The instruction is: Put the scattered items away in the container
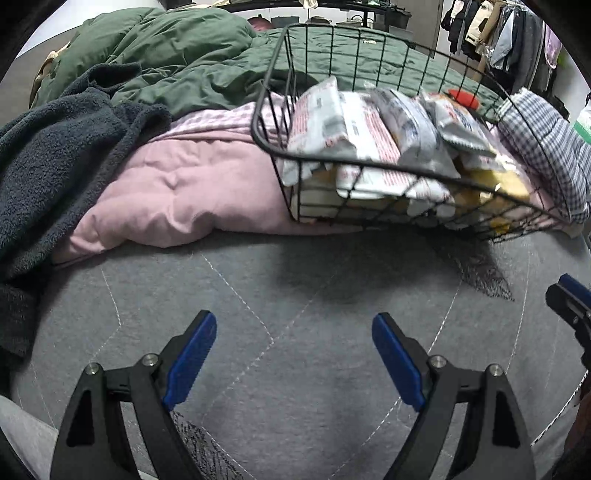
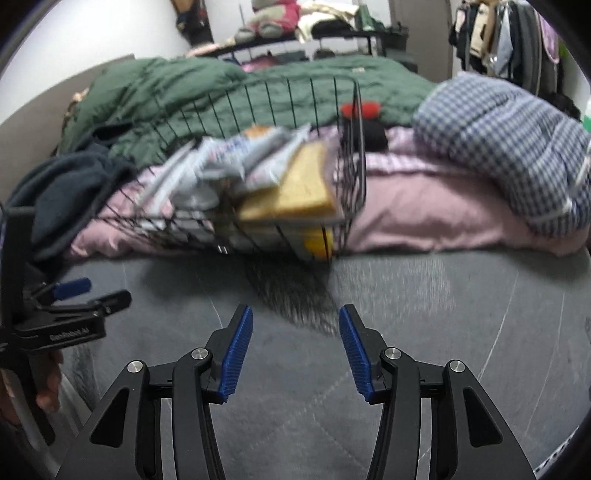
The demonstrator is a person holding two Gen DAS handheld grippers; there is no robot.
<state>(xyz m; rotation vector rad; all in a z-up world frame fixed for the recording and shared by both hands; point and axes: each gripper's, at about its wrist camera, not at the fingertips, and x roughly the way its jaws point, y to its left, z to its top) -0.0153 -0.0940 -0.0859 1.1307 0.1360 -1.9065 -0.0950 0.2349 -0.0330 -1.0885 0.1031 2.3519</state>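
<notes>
A black wire basket (image 1: 255, 122) (image 2: 357, 166) rests tilted on a pink blanket (image 1: 177, 192), its front edge reaching the grey quilted sheet (image 1: 295, 273). It holds several white-and-red snack packets (image 1: 332, 122) (image 2: 229, 155) and a yellow packet (image 2: 303, 184). My left gripper (image 1: 294, 317) hangs open over the bare grey sheet in front of the basket, with nothing between its blue pads. My right gripper (image 2: 295, 310) is open too and holds nothing, just short of the basket's shadow. Each gripper shows at the edge of the other's view: the right gripper (image 1: 569, 295), the left gripper (image 2: 74, 295).
A dark fleece towel (image 1: 55, 166) lies heaped at the left and a green duvet (image 1: 184, 55) behind it. A blue checked pillow (image 1: 546, 140) (image 2: 509, 147) sits right of the basket, with a red object (image 1: 465, 98) behind it. Clothes (image 1: 498, 33) hang at the far right.
</notes>
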